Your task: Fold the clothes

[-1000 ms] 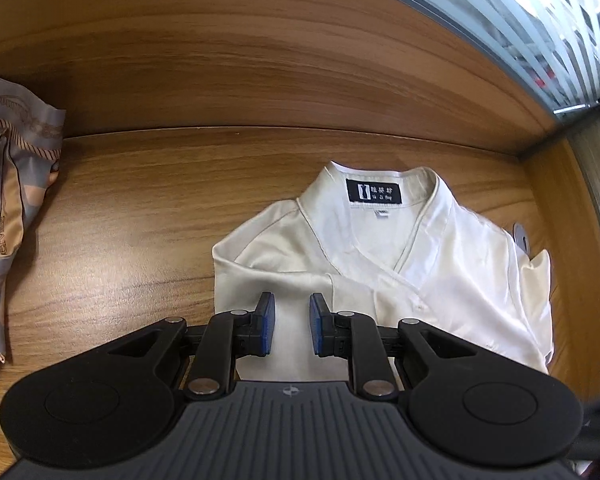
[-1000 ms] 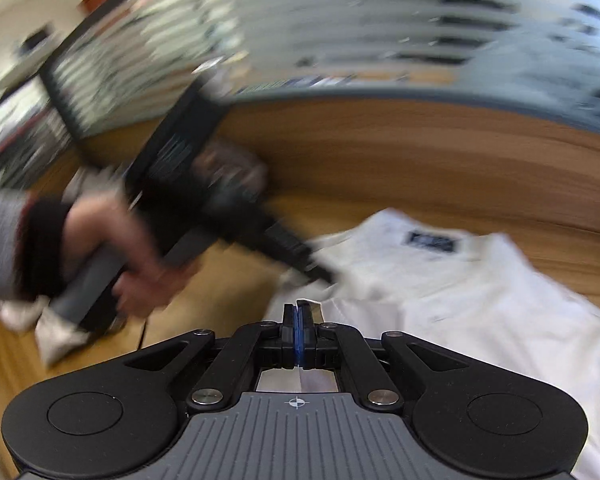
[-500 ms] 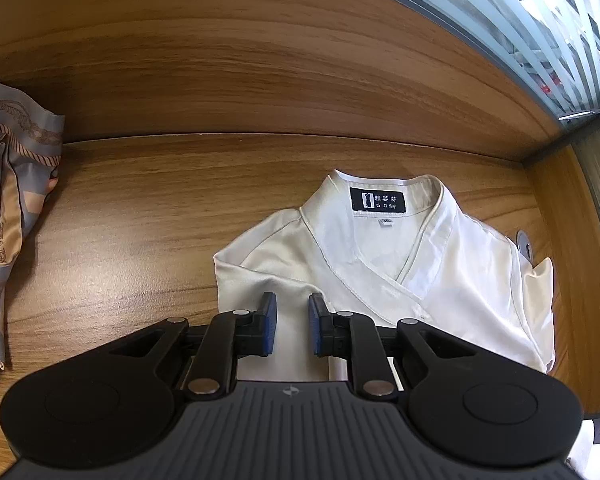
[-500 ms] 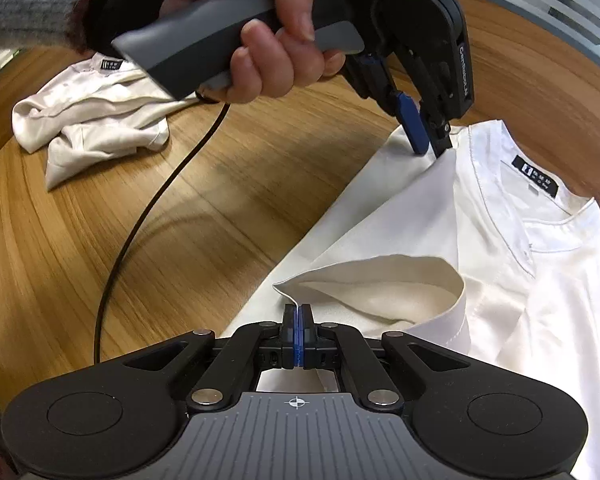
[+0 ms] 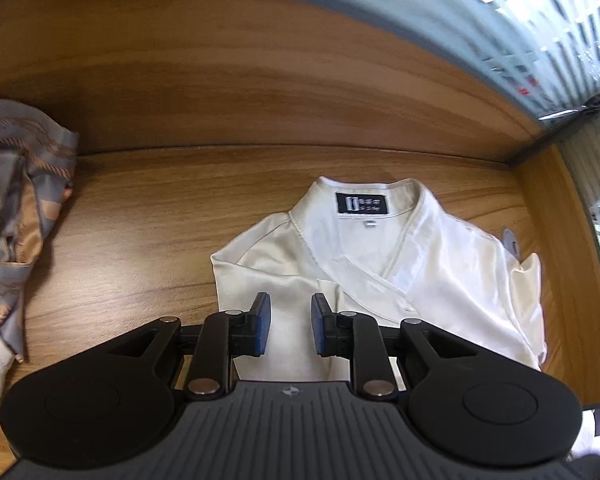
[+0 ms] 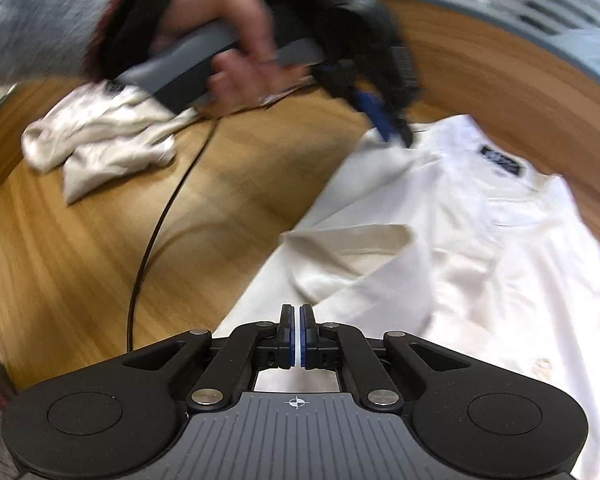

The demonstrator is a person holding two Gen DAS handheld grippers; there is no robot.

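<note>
Shirts [image 6: 480,248]: two white, one patterned.

The shirt [image 5: 440,276] is cream-white satin with a black neck label [image 5: 362,204] lettered in white. The desk [image 5: 140,240] is warm brown wood grain. A scarf [image 5: 16,200] is grey-blue with peach bands and a rope pattern. Each tool [image 5: 286,324] [image 6: 296,336] is black with blue pads. The sleeve [image 6: 32,28] is mottled grey; a crumpled garment [image 6: 100,136] is white; the cable [image 6: 156,232] is black.
</note>
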